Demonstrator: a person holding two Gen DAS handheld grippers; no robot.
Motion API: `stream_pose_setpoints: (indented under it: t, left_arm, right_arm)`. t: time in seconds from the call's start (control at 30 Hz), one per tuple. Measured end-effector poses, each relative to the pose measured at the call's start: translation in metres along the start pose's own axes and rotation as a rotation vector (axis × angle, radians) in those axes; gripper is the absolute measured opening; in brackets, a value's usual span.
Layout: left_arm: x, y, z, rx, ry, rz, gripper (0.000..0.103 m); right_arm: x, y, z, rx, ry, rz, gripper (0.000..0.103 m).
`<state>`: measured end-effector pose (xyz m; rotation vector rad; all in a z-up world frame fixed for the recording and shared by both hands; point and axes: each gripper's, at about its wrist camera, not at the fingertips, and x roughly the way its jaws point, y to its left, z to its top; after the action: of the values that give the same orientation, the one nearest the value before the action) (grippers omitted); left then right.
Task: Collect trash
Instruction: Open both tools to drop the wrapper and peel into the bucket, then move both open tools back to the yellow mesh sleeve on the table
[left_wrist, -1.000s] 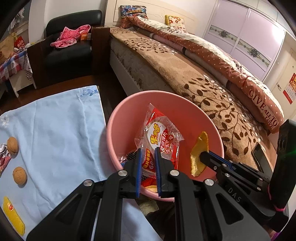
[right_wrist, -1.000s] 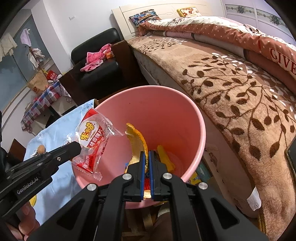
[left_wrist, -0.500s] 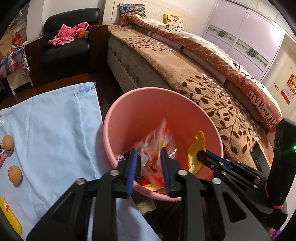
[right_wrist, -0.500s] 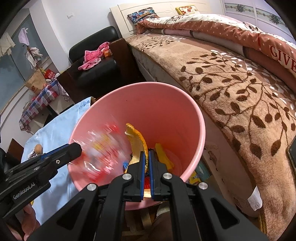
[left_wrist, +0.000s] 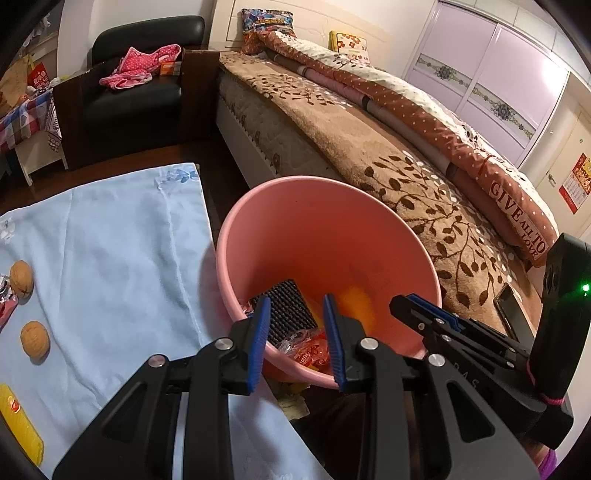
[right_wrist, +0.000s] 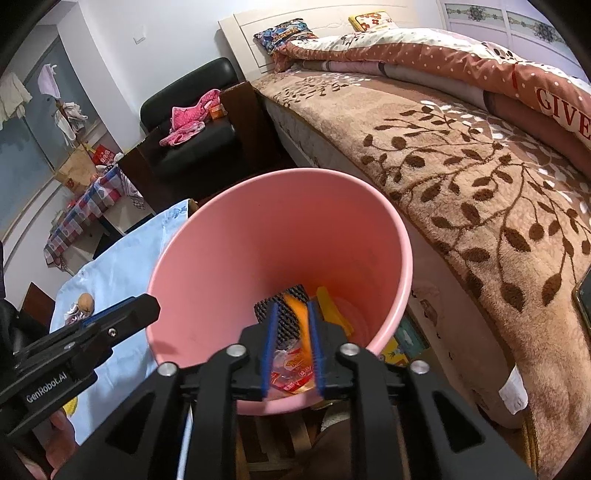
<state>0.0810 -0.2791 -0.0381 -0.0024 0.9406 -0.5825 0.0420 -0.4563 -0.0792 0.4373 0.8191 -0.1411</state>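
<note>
A pink bucket (left_wrist: 258, 229) stands beside the blue-clothed table; it also shows in the right wrist view (right_wrist: 207, 236). My left gripper (left_wrist: 297, 321) is open and empty over the bucket's near rim. A red-and-clear snack wrapper (left_wrist: 308, 350) lies at the bottom, next to a black dotted packet (left_wrist: 288, 310). My right gripper (right_wrist: 291, 328) is open and empty above the bucket. An orange peel (right_wrist: 299, 317) is falling, blurred, between its fingers. The wrapper (right_wrist: 291, 369) lies below.
On the blue cloth (left_wrist: 110, 251) lie two walnuts (left_wrist: 21, 277) (left_wrist: 34, 338) and a yellow packet (left_wrist: 18, 424). A bed (left_wrist: 369, 147) runs along the right. A phone (left_wrist: 508, 310) lies on it. A black armchair (left_wrist: 133, 99) stands behind.
My left gripper opened and the snack wrapper dropped into the bucket. My right gripper then opened and let go of the orange peel, which is falling in.
</note>
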Motion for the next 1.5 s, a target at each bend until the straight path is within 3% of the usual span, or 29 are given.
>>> stream_pose_setpoints:
  t: [0.4,0.73,1.17,1.5]
  left_arm:
    - [-0.027,0.009,-0.012,0.002,-0.029,-0.002,0.029]
    - [-0.065,0.034,-0.030,-0.005,-0.070,0.039,0.029]
    - [-0.109,0.091,-0.064,-0.061,-0.094,0.106,0.029]
    - [-0.142,0.150,-0.093,-0.113,-0.126,0.200,0.029]
  right_arm:
    - [-0.016,0.013,-0.003,-0.030,-0.020,0.027,0.021]
    - [-0.030,0.052,-0.016,-0.104,-0.023,0.082,0.021]
    - [-0.035,0.111,-0.047,-0.223,0.020,0.176,0.020]
    - [-0.020,0.170,-0.081,-0.345,0.115,0.285,0.020]
